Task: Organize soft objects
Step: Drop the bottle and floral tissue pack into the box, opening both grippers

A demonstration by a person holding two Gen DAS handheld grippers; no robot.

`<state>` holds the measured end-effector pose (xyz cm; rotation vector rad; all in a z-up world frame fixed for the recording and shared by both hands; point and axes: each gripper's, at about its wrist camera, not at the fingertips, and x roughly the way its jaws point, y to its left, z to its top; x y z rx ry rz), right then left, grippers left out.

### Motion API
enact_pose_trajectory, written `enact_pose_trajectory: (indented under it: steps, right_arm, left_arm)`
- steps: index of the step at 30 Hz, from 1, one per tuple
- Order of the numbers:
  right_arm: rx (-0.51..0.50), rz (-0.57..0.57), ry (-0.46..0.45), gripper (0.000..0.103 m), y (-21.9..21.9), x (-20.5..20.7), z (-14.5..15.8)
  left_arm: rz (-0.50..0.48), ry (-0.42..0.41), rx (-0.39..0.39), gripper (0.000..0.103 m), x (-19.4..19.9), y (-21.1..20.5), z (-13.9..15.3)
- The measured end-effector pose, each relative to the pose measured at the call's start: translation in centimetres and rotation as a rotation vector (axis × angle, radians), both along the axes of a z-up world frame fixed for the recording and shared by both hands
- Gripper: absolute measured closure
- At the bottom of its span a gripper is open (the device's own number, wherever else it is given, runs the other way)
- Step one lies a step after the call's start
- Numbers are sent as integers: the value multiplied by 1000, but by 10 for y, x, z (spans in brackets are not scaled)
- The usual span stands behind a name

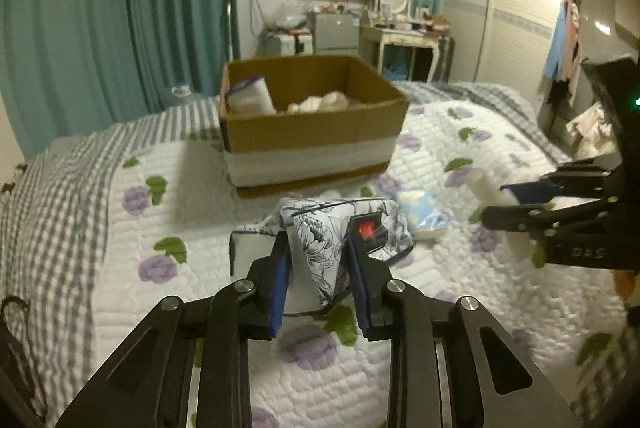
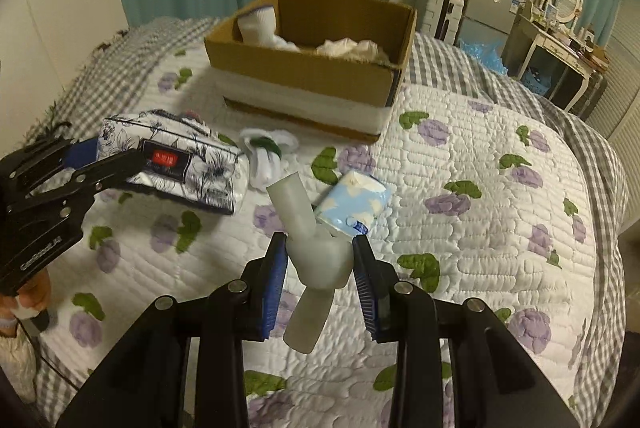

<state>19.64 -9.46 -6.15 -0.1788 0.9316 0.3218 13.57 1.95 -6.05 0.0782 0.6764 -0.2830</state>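
Observation:
My left gripper is shut on a floral blue-and-white pouch with a red label, held just above the bed; it also shows in the right wrist view. My right gripper is shut on a pale translucent soft tube piece, which also shows in the left wrist view at the right. A cardboard box stands on the bed ahead, with a white sock roll and white cloth inside. A blue tissue pack and white socks lie on the quilt.
The bed has a white quilt with purple flowers and a grey checked sheet at its edges. Teal curtains hang behind. A dresser with mirror, a TV and a wardrobe stand at the far wall.

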Motion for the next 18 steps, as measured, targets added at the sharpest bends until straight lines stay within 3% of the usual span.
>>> enact_pose_trajectory:
  steps: [4,10,18]
  right_arm:
    - [17,-1,-44,70,2,-4,17]
    - [26,19,-88,70,7,4,42]
    - [48,13,-211,70,11,52,101]
  left_arm:
    - [-3,-41,13,79,-6,-3,24]
    - [-15,-71,102,80,0,-17,52]
    - [17,-160,135,80,42,-26,105]
